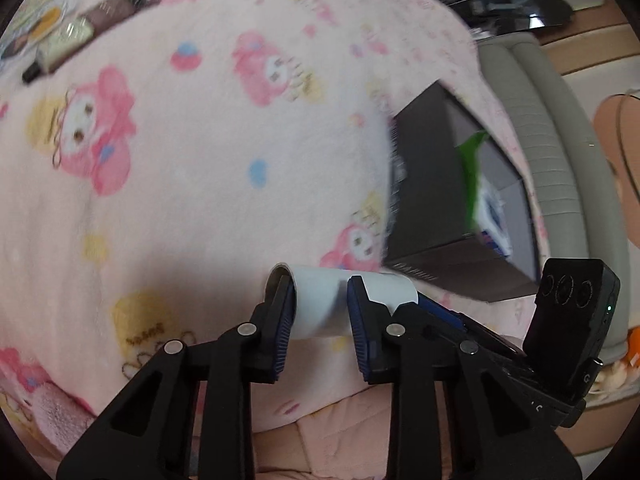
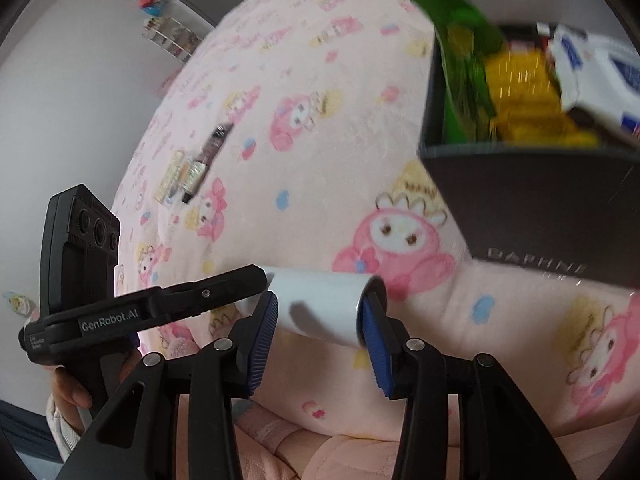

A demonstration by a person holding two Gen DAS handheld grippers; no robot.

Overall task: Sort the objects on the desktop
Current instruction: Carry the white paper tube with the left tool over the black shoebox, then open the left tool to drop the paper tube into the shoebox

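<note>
A white tube (image 1: 320, 300) is held sideways above the pink cartoon blanket (image 1: 200, 160). My left gripper (image 1: 320, 316) is shut on one end of it, and my right gripper (image 2: 318, 320) is shut on the other end of the white tube (image 2: 320, 304). The right gripper's body (image 1: 568, 328) shows at the right in the left wrist view; the left gripper's body (image 2: 80, 260) shows at the left in the right wrist view. A dark box (image 2: 540, 208) stands just beyond, holding a green packet (image 2: 460, 52), a yellow item (image 2: 524, 92) and a white-blue pack (image 2: 600, 72).
Small tubes and sachets (image 2: 192, 168) lie on the blanket farther back; they also show in the left wrist view (image 1: 68, 40). The dark box (image 1: 440, 200) sits near the blanket's right edge. A grey cushion (image 1: 540, 140) lies beyond it.
</note>
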